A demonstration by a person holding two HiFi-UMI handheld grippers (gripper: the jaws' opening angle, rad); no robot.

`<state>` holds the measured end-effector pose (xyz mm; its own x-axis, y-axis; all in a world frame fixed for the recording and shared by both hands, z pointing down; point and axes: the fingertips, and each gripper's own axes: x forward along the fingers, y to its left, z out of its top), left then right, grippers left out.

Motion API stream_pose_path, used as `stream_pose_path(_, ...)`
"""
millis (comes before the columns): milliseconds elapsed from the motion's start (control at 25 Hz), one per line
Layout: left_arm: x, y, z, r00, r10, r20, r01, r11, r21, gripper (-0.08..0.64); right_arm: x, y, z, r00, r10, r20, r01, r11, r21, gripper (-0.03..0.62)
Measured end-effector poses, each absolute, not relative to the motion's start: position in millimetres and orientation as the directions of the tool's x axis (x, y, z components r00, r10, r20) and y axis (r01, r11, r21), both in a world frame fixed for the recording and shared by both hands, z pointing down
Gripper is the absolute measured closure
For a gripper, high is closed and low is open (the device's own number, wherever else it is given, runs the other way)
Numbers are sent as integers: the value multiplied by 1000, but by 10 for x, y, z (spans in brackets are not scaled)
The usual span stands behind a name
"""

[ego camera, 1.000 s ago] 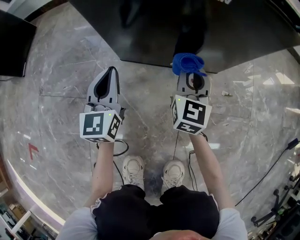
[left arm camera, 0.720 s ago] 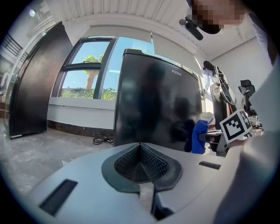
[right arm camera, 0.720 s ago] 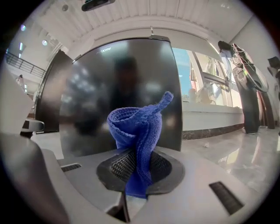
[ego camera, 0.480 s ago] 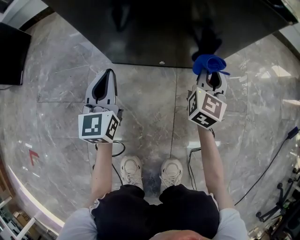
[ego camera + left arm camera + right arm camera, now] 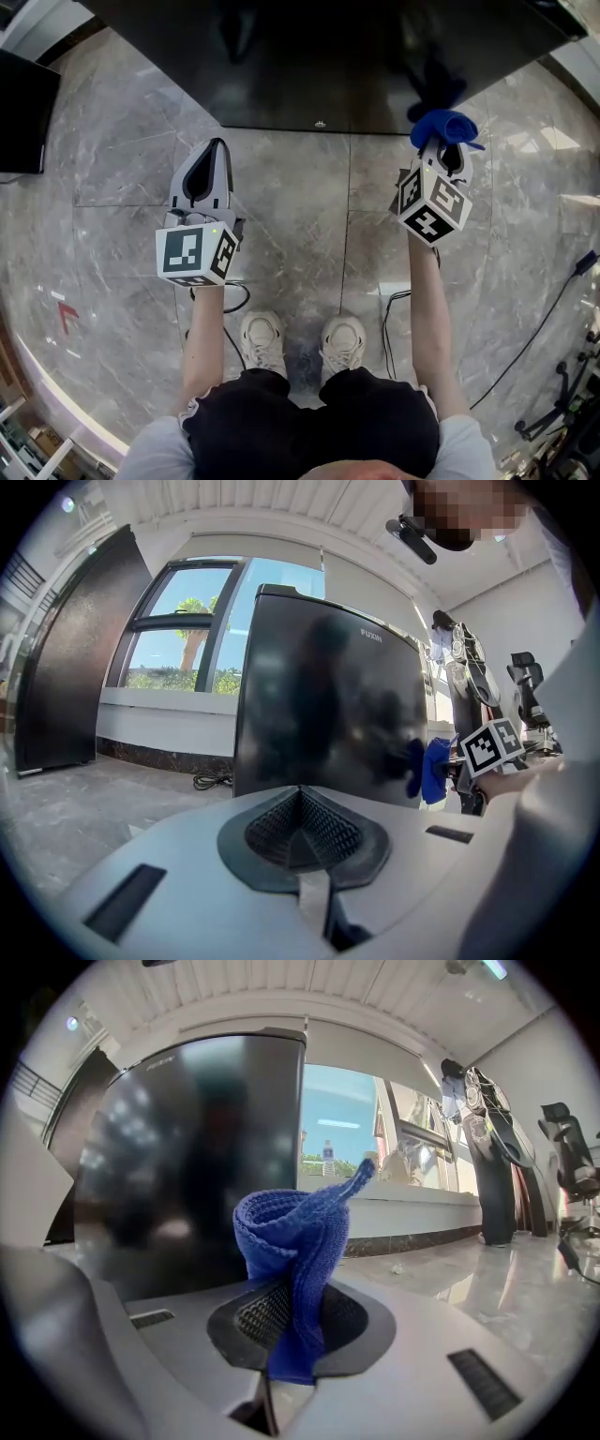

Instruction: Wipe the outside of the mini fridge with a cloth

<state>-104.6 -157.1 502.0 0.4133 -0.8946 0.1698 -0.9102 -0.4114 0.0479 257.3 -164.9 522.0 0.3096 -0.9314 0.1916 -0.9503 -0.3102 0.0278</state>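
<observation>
right gripper [image 5: 439, 156] shifted right | clamps cloth [image 5: 446, 126] at mini fridge [image 5: 309, 66] | left gripper [image 5: 217, 152] closed, empty

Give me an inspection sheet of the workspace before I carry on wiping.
Surface: glossy grey marble floor.
Job's things: black mini fridge, door shut; blue cloth bunched at the fridge's front right edge, contact unclear.
Clutter: small pale scrap on the floor.
Grippers: left gripper fingers together, empty, held short of the fridge; right gripper fingers clamped on the cloth.
Cables: black cable across the floor at right; coiled cable by the wall.
Surroundings: large window; black panel at left; office chair.
</observation>
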Motion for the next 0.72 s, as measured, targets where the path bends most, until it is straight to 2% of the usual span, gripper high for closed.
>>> stream_pose_path(520, -1115, -1554, 4996, 396, -902, 169, -918, -396, 39, 555, 2929, -1582, 5313, 398, -888, 230, -913, -407, 7, 520)
stream_pose_path(720, -1096, -1568, 5007, 399, -901, 168, -916, -399, 39, 555, 2654, -1344, 5263, 321, -921, 219, -940, -337, -43, 520)
